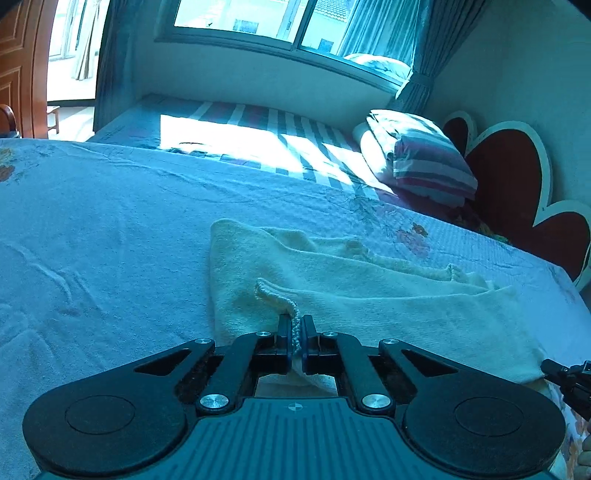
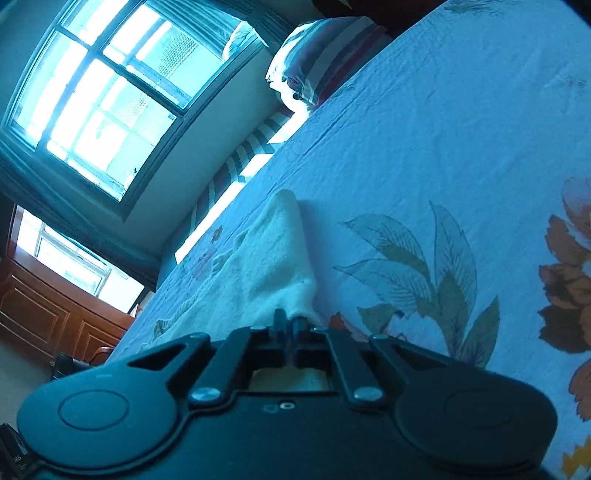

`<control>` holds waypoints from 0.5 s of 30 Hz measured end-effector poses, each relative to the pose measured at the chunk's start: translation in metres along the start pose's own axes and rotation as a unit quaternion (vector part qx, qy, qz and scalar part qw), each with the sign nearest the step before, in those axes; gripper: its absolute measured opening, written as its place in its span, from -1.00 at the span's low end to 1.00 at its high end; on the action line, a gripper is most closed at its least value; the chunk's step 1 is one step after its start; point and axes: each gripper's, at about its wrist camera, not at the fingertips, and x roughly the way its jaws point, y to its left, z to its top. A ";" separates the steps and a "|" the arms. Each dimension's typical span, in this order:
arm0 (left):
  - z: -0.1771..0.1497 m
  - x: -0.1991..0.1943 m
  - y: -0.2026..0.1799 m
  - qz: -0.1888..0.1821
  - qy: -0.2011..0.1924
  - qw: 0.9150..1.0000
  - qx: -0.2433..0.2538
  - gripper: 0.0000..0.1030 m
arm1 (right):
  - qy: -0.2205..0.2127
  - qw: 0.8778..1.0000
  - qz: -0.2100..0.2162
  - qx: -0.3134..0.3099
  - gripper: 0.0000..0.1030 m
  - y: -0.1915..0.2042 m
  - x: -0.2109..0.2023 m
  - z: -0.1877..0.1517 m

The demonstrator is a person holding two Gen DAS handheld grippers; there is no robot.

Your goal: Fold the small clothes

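A small cream knitted garment [image 1: 369, 295] lies on the bed's floral sheet [image 1: 92, 240]. My left gripper [image 1: 295, 332] is shut on the garment's ribbed near edge, which shows pinched between the blue pads. In the right wrist view the same garment [image 2: 266, 266] stretches away from my right gripper [image 2: 290, 321], which is shut on its near corner, low over the sheet [image 2: 424, 147]. The tip of the right gripper [image 1: 565, 373] shows at the right edge of the left wrist view, at the garment's right corner.
A striped pillow on folded bedding [image 1: 417, 158] lies at the head of the bed by a heart-shaped headboard [image 1: 517, 184]. A window [image 1: 277, 22] with curtains is behind the bed. A wooden cabinet [image 2: 55, 317] stands beside the bed.
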 end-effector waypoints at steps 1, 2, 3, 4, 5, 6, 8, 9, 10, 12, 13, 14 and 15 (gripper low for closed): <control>-0.001 0.006 0.001 0.010 0.010 1.000 0.002 -0.92 | -0.003 1.000 -0.003 -0.001 -0.94 -0.003 -0.003 -0.003; -0.002 0.009 0.004 0.018 0.016 1.000 -0.003 -0.92 | 0.001 1.000 -0.009 -0.005 -0.95 -0.006 -0.003 -0.006; -0.003 0.006 0.009 0.011 0.011 1.000 -0.009 -0.92 | 0.006 1.000 0.000 -0.003 -0.85 -0.009 -0.004 -0.008; -0.004 0.001 0.013 0.007 0.000 1.000 -0.011 -0.92 | 0.006 1.000 0.002 -0.008 -0.63 -0.007 -0.010 -0.008; -0.004 -0.004 0.016 0.008 -0.010 1.000 -0.007 -0.92 | -0.006 1.000 0.004 -0.025 -0.52 -0.002 -0.017 -0.007; -0.004 -0.007 0.020 0.005 -0.014 1.000 -0.003 -0.92 | -0.019 0.999 0.005 -0.044 -0.49 0.003 -0.022 -0.006; -0.003 -0.009 0.027 0.004 -0.013 1.000 -0.001 -0.92 | -0.031 0.994 -0.005 -0.107 -0.46 0.020 -0.026 0.003; -0.002 -0.011 0.032 0.001 -0.020 1.000 -0.004 -0.92 | -0.031 0.992 -0.007 -0.126 -0.46 0.026 -0.021 0.007; 0.000 -0.013 0.036 -0.001 -0.027 1.000 -0.012 -0.92 | -0.033 0.990 -0.011 -0.140 -0.43 0.031 -0.015 0.012; 0.004 -0.012 0.041 -0.010 -0.026 0.999 -0.028 -0.91 | -0.033 0.986 -0.021 -0.164 -0.39 0.037 0.000 0.022; 0.006 -0.013 0.041 -0.011 -0.030 0.999 -0.028 -0.91 | -0.026 0.983 -0.028 -0.178 -0.40 0.040 0.009 0.024; 0.009 -0.011 0.039 -0.007 -0.033 0.999 -0.021 -0.91 | -0.016 0.981 -0.034 -0.191 -0.42 0.042 0.016 0.025; 0.012 -0.009 0.036 -0.011 -0.027 0.999 -0.014 -0.92 | -0.006 0.979 -0.034 -0.199 -0.52 0.043 0.022 0.025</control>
